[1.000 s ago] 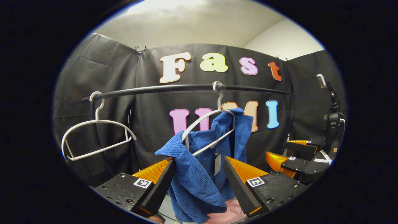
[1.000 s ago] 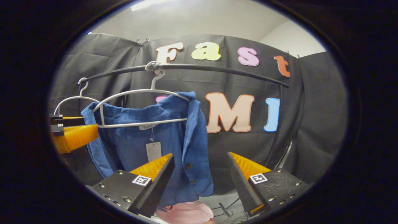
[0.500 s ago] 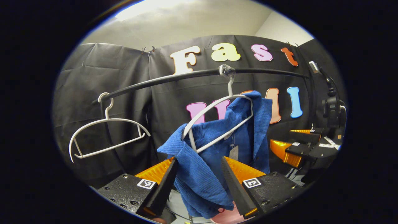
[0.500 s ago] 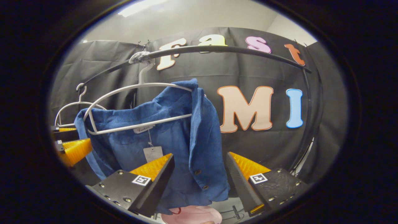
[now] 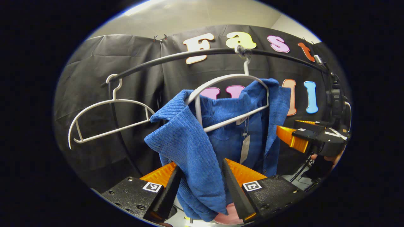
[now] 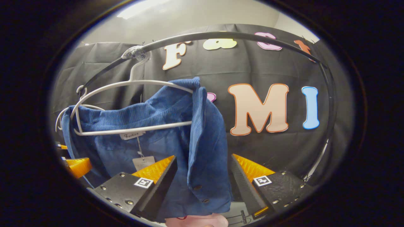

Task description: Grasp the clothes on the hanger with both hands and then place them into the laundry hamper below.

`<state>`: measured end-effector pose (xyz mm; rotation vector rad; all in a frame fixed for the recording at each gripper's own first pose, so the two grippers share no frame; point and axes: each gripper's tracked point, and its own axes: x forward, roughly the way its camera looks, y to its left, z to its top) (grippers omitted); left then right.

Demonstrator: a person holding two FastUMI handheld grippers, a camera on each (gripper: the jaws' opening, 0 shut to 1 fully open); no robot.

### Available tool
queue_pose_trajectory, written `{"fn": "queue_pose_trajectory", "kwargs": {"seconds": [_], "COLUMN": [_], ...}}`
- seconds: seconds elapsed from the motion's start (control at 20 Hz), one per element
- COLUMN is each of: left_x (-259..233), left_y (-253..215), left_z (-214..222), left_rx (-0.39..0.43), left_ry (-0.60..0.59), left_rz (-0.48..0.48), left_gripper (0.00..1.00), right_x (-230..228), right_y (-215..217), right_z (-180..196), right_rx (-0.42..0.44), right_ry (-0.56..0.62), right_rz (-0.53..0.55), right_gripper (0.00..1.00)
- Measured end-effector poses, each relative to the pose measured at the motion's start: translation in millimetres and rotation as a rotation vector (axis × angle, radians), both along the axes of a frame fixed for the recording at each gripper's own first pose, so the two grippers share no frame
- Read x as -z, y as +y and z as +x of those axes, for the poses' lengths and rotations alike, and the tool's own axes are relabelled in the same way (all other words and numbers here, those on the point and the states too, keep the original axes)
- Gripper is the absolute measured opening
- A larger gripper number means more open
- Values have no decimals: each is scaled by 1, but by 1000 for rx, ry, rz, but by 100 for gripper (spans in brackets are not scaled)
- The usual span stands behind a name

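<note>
We see the blue shirt point(image 5: 192, 151) on its hanger point(image 5: 227, 94) hanging between the spread fingers of each hand-held gripper, left point(image 5: 200, 186) and right point(image 6: 202, 183).

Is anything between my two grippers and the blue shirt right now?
Nothing visible is. The blue shirt already hangs between the open fingers of the left gripper, and its buttoned front edge sits between those of the right gripper. The shirt is still draped on the white hanger, which must be cleared before lowering.
</note>
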<state>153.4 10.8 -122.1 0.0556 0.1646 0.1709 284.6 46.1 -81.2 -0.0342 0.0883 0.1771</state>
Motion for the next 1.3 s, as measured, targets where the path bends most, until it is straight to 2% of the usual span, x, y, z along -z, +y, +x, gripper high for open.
{"fn": "queue_pose_trajectory", "kwargs": {"seconds": [0.1, 0.2, 0.3, 0.35, 0.45, 0.5, 0.65, 0.7, 0.8, 0.85, 0.9, 1.0, 1.05, 1.1, 1.2, 1.25, 1.3], "left_x": [-5, -11, -2, 1, 0, -5, -13, -15, -20, -24, -27, -33, -35, -39, -47, -49, -52], "left_y": [0, 7, 17, 14, 14, 12, 16, 15, 13, 15, 15, 12, 13, 14, 16, 18, 19], "left_z": [-2, -4, -7, -10, -11, -14, -20, -22, -26, -28, -32, -37, -39, -42, -48, -49, -51], "left_rx": [3, -13, -32, -28, -23, -10, 5, 17, 41, 52, 63, 85, 93, 101, 115, 120, 129], "left_ry": [-19, -32, -4, 7, 8, 4, -10, -19, -26, -32, -38, -47, -52, -60, -73, -74, -77], "left_rz": [-2, -5, -14, -26, -36, -37, -16, -25, -41, -39, -35, -26, -21, -19, -16, -16, -19], "left_gripper": [79, 73, 37, 19, 17, 12, 9, 4, 4, 4, 2, 3, 4, 7, 2, 7, 4], "right_x": [-6, -11, -20, -23, -26, -26, -24, -25, -25, -25, -28, -26, -27, -29, -35, -35, -37], "right_y": [2, 3, 7, 9, 15, 17, 19, 19, 23, 27, 24, 9, 14, 17, 12, 10, 8], "right_z": [2, 4, 4, 5, 8, 11, 18, 19, 21, 20, 20, 16, 16, 15, 11, 10, 11], "right_rx": [0, 8, 5, 5, -4, -7, -8, 1, -9, -26, -22, 35, 16, 8, 18, 21, 23], "right_ry": [-10, -13, -35, -42, -36, -29, 3, 11, 25, 32, 30, 24, 24, 17, -10, -13, -22], "right_rz": [4, 21, 40, 44, 46, 41, 48, 66, 101, 107, 97, 71, 76, 74, 46, 32, 22], "right_gripper": [97, 100, 100, 94, 72, 67, 71, 58, 31, 28, 36, 18, 9, 8, 9, 8, 8]}}
